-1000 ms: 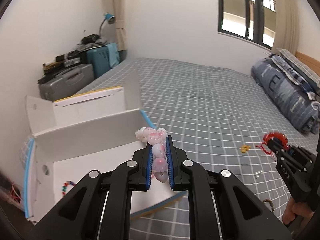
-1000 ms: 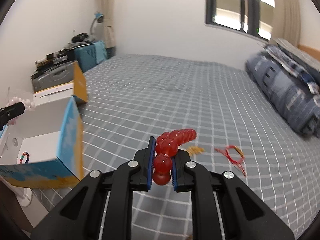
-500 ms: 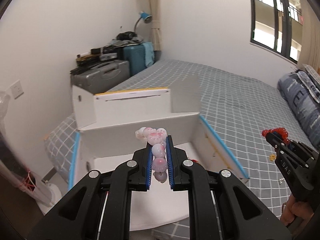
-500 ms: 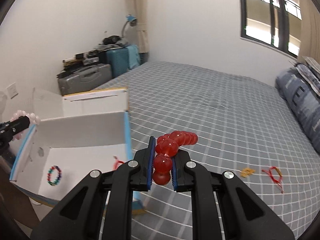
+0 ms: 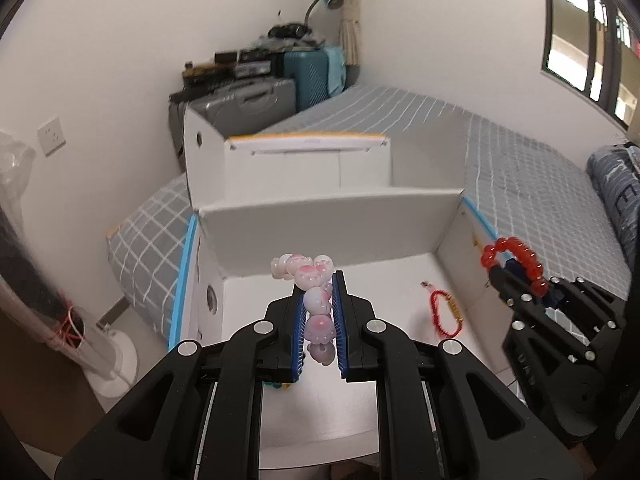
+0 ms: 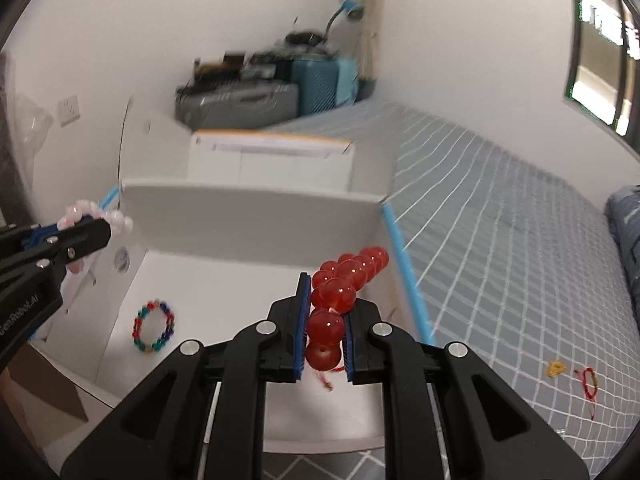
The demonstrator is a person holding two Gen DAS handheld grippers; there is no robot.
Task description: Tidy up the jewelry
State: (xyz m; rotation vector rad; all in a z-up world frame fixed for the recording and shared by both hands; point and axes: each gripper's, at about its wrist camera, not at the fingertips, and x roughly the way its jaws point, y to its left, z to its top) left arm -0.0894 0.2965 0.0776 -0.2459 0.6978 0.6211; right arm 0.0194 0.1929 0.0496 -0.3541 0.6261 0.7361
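My left gripper is shut on a pink-and-white bead bracelet and holds it above the open white cardboard box. My right gripper is shut on a red bead bracelet above the same box. On the box floor lie a thin red string bracelet and a multicoloured bead bracelet. The right gripper also shows in the left wrist view, and the left gripper in the right wrist view.
The box sits at the corner of a bed with a grey checked sheet. A small yellow piece and a red string bracelet lie on the sheet. Suitcases stand by the wall. A blue quilt lies at right.
Both grippers have swung left and come over the open box, each still holding its bracelet. The box now fills the middle of both views.
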